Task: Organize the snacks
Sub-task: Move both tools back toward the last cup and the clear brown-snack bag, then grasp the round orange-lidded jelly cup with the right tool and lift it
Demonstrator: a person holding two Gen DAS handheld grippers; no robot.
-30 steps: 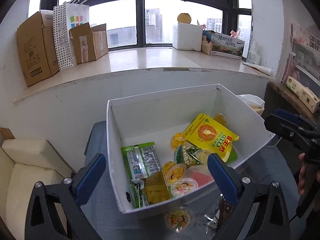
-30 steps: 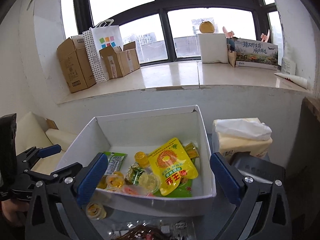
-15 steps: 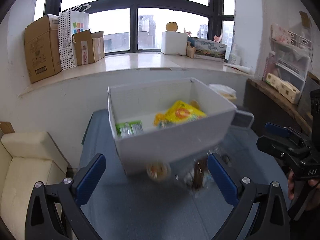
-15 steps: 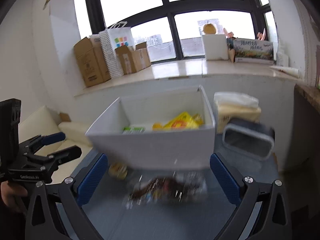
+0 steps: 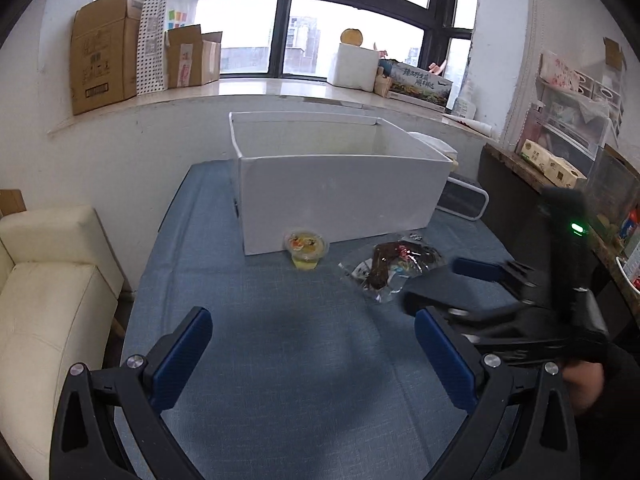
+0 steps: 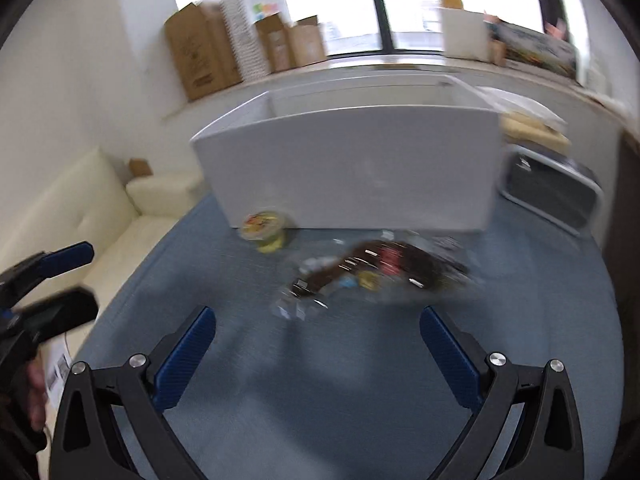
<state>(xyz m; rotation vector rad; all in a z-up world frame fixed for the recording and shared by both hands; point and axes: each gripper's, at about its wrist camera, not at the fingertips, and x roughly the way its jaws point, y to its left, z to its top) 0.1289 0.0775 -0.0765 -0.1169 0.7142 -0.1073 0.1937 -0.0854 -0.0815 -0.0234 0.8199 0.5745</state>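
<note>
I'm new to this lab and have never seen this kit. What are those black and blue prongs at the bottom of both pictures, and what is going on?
No robot here: a person holds a handheld two-finger gripper in each hand, each with a wide-angle camera looking forward along its fingers. One picture comes from the left gripper, the other from the right gripper; the blue-padded prongs are their fingers. Both are open and hold nothing. Each camera also catches the other gripper at the picture's edge. Ahead, on a blue cloth, stands a white box; its contents are hidden from this low angle. Two snacks lie outside it: a small jelly cup against the box's front wall, and a clear packet of dark snacks beside it. The right picture is motion-blurred.
</note>
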